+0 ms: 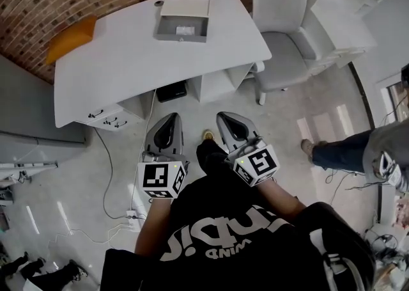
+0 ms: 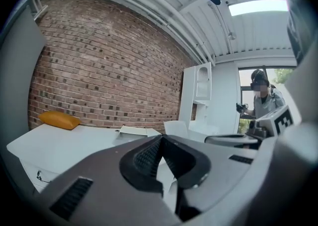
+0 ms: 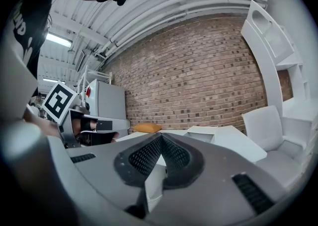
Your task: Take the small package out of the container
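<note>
An open grey container (image 1: 167,29) with its white lid folded back sits at the far side of the white table (image 1: 121,66). A small white package (image 1: 185,30) lies inside it. My left gripper (image 1: 170,117) and right gripper (image 1: 223,116) hang side by side close to my body, well short of the table's front edge and pointing toward it. Both are shut with nothing between the jaws. The container (image 2: 131,131) shows beyond my left gripper (image 2: 161,138) in the left gripper view. In the right gripper view the container (image 3: 206,133) sits past my right gripper (image 3: 160,136).
An orange cushion (image 1: 71,38) lies on the table's left end. A grey chair (image 1: 281,34) stands right of the table, with white shelving (image 1: 345,2) behind it. Another person's leg (image 1: 345,149) is on the floor at right. Cables (image 1: 112,174) trail across the floor at left.
</note>
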A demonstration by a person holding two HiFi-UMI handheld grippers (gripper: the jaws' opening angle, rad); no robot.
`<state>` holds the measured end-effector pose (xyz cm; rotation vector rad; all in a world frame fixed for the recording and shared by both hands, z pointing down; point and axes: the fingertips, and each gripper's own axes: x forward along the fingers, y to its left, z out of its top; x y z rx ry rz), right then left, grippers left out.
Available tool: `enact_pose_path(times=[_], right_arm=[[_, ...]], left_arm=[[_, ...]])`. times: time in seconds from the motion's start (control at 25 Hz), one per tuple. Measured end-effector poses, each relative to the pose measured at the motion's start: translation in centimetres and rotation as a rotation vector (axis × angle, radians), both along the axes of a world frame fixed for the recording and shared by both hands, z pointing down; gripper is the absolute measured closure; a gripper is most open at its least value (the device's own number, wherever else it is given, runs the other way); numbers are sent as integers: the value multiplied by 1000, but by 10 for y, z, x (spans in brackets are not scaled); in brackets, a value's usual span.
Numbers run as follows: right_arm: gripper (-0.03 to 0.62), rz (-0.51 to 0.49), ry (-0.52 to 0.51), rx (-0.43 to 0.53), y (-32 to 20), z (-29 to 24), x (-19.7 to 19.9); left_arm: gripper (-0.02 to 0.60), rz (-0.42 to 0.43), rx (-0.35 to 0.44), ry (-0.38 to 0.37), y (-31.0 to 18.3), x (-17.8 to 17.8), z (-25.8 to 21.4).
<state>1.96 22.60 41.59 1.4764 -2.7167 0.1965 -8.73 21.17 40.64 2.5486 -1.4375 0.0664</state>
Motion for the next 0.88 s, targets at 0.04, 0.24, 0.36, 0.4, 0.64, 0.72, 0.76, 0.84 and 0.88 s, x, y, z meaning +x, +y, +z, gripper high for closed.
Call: enact_pose_path(times=[0.04, 0.24, 0.36, 0.4, 0.64, 0.72, 0.76, 0.84, 0.88], right_arm=[[597, -2, 0, 0, -6, 0, 2], [597, 1, -13, 2, -41, -6, 13], [597, 0, -23, 5, -62, -9, 21], [597, 1, -26, 4, -70, -10, 25], [597, -20, -37, 6, -117, -17, 44], [597, -34, -36, 5, -133, -18, 47], [597, -41, -36, 5, -142, -18, 48], [597, -57, -37, 7, -159, -17, 50], [597, -64, -37, 8, -167, -16, 51]], left_arm=[[577, -3, -3, 0, -5, 1, 0], [577, -6, -16, -2, -34, 7, -5], [577, -2, -21, -6, -53, 13, -9], [577, -4, -19, -9, -59, 16, -10], [577, -29, -14, -8, -101, 30, -15], [577, -38, -15, -4, -116, 33, -16], [577, -43, -15, -3, -124, 34, -16], [577, -56, -16, -1, -139, 34, -16], [577, -63, -15, -2, -146, 35, -15]])
